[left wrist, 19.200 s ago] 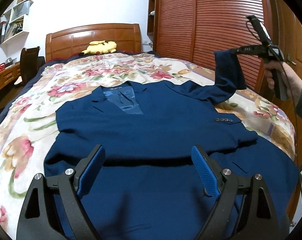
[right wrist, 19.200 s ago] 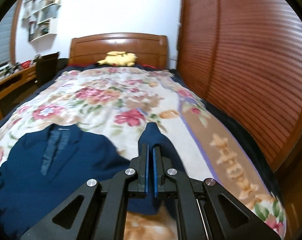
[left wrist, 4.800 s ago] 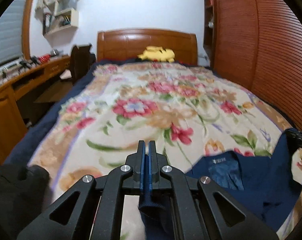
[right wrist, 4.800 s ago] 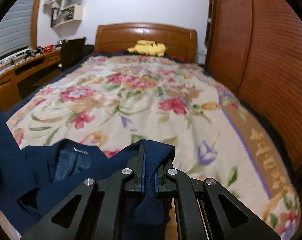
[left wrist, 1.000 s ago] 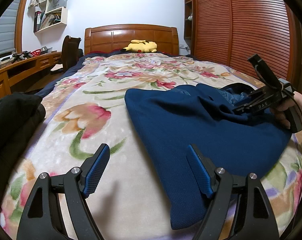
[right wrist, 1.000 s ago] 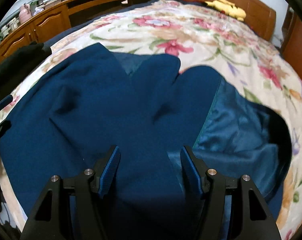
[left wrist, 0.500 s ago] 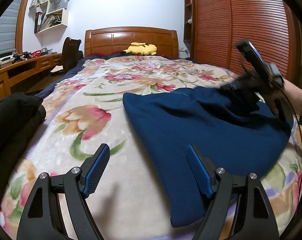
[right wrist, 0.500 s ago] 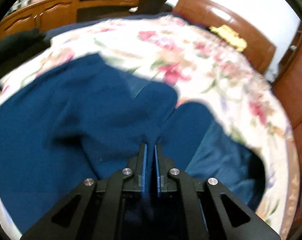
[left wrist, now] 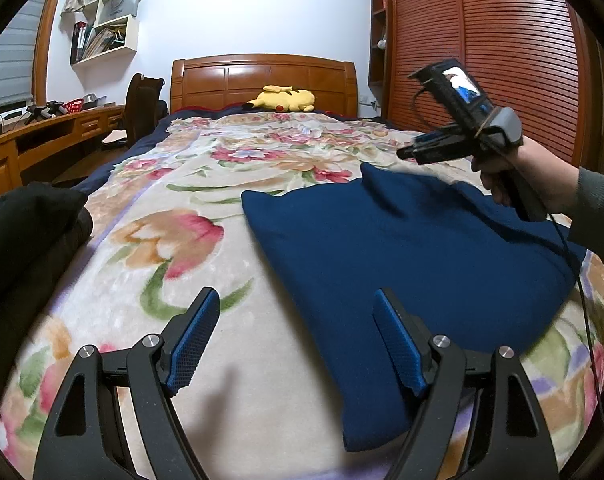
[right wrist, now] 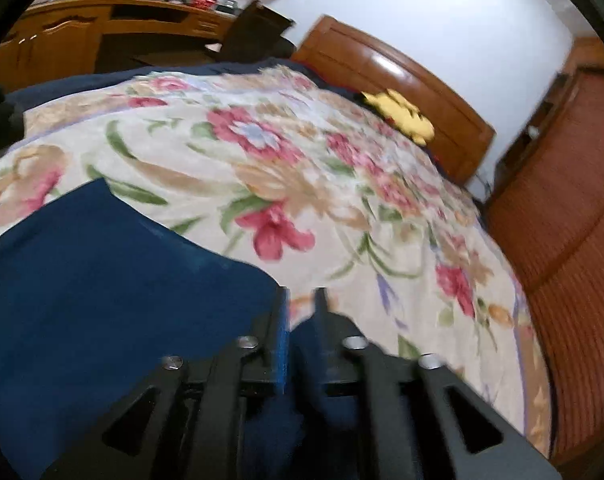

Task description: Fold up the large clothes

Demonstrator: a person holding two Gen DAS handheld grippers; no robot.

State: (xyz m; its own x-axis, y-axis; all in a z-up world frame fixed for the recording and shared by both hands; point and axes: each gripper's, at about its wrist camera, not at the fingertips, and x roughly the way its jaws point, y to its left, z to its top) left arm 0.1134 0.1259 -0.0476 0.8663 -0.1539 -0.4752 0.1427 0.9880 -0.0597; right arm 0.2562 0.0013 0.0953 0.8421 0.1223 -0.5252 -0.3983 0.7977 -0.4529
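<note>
Releasing the folded navy suit jacket point(left wrist: 402, 248) looks like the step in hand: the right gripper point(right wrist: 302, 320) has just been opening, its fingers now a narrow gap apart with blue cloth showing low between them, though blur hides whether the pads press on it. To finish well, it should let go fully and lift clear without dragging the top layer, then smooth the raised ridge at the far edge. The left gripper point(left wrist: 298, 340) hovers wide open and empty over the near corner, free to pin the fold. The jacket lies on the right half of a floral blanket point(left wrist: 182, 208) covering the bed, a yellow plush toy point(left wrist: 284, 98) by the wooden headboard point(left wrist: 262, 76), a slatted wardrobe point(left wrist: 482, 40) alongside.
</note>
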